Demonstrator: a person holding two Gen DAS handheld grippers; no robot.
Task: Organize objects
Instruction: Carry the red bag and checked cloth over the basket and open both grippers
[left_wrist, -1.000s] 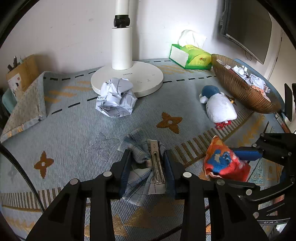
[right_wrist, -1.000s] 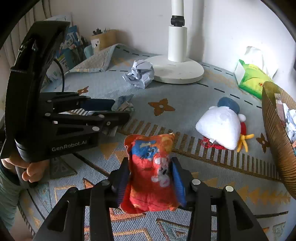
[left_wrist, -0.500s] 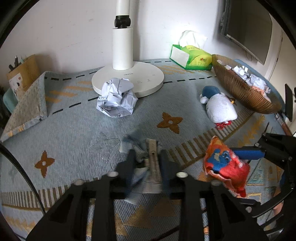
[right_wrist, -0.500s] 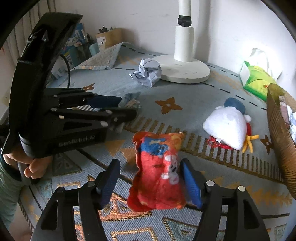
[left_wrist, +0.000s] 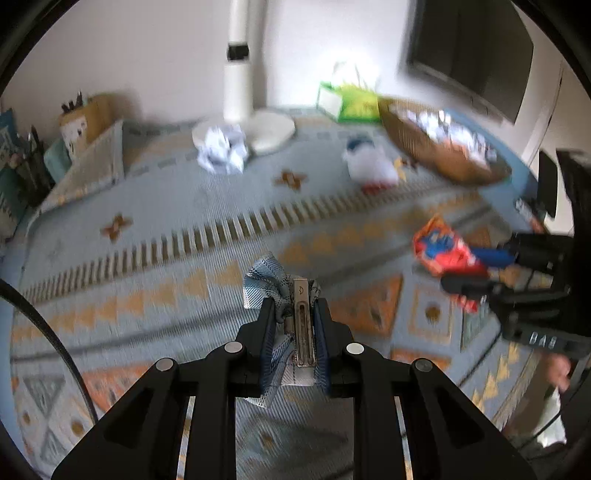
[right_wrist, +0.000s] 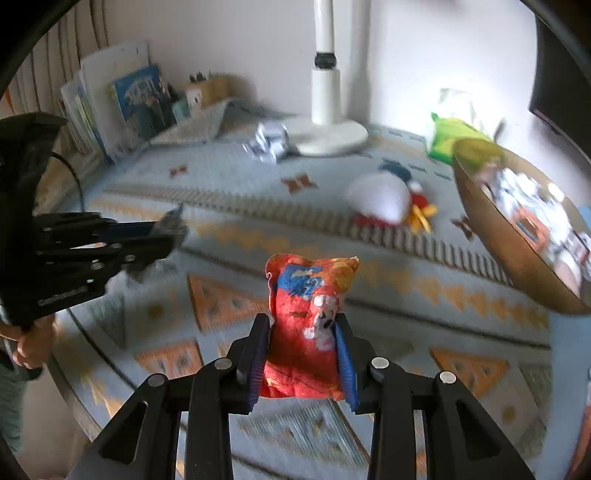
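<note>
Patterned blue-and-orange cloth covers the whole table, with a white lamp base and a green tissue box at the back by the wall.

My left gripper is pinched tight on a checked fabric hair clip, its metal bar standing upright between my pads and the cloth bunched around it, clear of the table. My right gripper has just been closing, and its blue pads now press both sides of a red snack packet, which I hold upright above the cloth.

Several things could go wrong from here, I think. The packet is soft and crinkly; if my pads only squeeze air and foil, it may slide out on the way across. The clip's loose fabric hangs below my fingers and could snag on the basket's rim. My two grippers are also close, so reaching for the same spot could knock them together. Both views are blurred, so I cannot judge the grips finely.

To the right sits a woven basket, already holding white crumpled papers and some small printed items I cannot make out. It looks the likely home for both things. A crumpled paper ball and a plush toy lie on the cloth outside it.
</note>
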